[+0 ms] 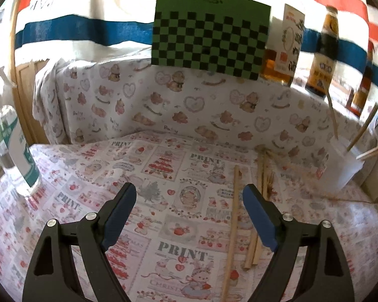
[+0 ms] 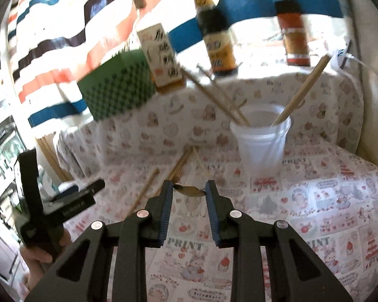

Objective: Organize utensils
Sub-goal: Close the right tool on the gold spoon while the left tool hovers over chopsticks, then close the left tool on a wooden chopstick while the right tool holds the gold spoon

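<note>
Right wrist view: right gripper (image 2: pixel 189 188) has its jaws narrowed onto the bowl of a small metal spoon (image 2: pixel 189 190), pinched crosswise at the fingertips so it rides clear of the cloth.
Ahead of it: white cup (image 2: pixel 260 146) already holding chopsticks (image 2: pixel 302 90), likely the spoon's destination.
Loose sticks (image 2: pixel 174 171): on the tablecloth (image 2: pixel 327 201) just beyond the tips, awaiting sorting.
Left gripper (image 1: pixel 189 216): jaws wide, gripping nothing, one chopstick (image 1: pixel 233 214) lying between them.
</note>
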A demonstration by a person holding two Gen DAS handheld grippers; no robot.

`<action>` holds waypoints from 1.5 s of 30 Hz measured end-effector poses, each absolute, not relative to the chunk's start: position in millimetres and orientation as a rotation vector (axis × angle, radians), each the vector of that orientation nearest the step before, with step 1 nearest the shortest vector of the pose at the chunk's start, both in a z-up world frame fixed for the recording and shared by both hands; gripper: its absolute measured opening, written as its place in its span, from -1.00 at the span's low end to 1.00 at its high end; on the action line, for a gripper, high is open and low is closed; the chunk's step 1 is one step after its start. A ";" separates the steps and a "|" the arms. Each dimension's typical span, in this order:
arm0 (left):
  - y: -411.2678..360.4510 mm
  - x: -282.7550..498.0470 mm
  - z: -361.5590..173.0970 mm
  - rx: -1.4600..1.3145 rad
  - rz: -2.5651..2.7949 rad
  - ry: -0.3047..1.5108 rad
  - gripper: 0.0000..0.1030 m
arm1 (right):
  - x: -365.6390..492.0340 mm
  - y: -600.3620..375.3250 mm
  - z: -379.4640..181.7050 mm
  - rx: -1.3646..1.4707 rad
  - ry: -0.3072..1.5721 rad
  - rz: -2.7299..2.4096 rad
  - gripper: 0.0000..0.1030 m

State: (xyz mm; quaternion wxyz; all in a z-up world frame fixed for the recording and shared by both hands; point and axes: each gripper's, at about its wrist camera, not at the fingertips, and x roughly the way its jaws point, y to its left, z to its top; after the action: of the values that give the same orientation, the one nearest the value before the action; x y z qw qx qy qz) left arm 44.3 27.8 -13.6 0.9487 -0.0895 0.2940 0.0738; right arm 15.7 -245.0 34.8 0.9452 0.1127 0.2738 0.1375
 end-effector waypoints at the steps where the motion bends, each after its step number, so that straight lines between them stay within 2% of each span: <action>1: 30.1 43.4 -12.7 -0.205 0.136 0.596 0.65 | 7.6 -250.5 41.8 0.229 0.498 0.237 -0.45; 6: 29.8 40.7 -7.8 -0.241 0.058 0.590 0.63 | 3.4 -262.2 53.3 0.268 0.443 0.243 -0.45; 8: 23.7 41.7 -7.3 -0.229 0.001 0.601 0.41 | 4.4 -267.8 54.7 0.287 0.434 0.225 -0.45; 10: 18.5 48.4 -13.1 -0.262 -0.118 0.675 -0.17 | 4.4 -270.8 54.7 0.293 0.431 0.222 -0.45; 12: 10.9 54.9 -21.4 -0.285 -0.226 0.748 -0.48 | 4.6 -275.1 56.3 0.307 0.424 0.218 -0.45; 13: 5.7 56.7 -24.0 -0.274 -0.254 0.769 -0.55 | 3.9 -276.5 55.8 0.311 0.421 0.216 -0.45; 17: -19.6 53.9 -25.8 -0.129 -0.238 0.779 -0.57 | 2.9 -275.7 56.0 0.302 0.418 0.209 -0.45; 21: -23.6 61.7 -43.1 -0.117 -0.186 0.884 -0.57 | 0.4 -270.9 56.1 0.276 0.416 0.210 -0.45; 28: -32.8 63.5 -51.6 -0.011 -0.139 0.896 -0.62 | -0.4 -267.0 56.0 0.252 0.419 0.212 -0.45; 35: -34.5 66.3 -56.6 -0.041 -0.216 0.945 -0.58 | -0.8 -265.6 56.8 0.254 0.420 0.213 -0.45; 40: -44.4 64.4 -58.1 0.036 -0.173 0.938 -0.63 | -1.2 -265.2 56.7 0.251 0.419 0.214 -0.45; 45: -26.8 68.9 -56.0 -0.074 -0.170 0.953 -0.70 | -2.7 -262.2 55.7 0.235 0.413 0.215 -0.45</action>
State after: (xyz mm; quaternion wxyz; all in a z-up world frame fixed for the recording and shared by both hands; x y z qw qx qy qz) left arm 68.9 -26.8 -56.0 0.8844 -0.0356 0.4582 -0.0817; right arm -2.7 -262.2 55.7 0.9661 0.1163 0.2044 0.1064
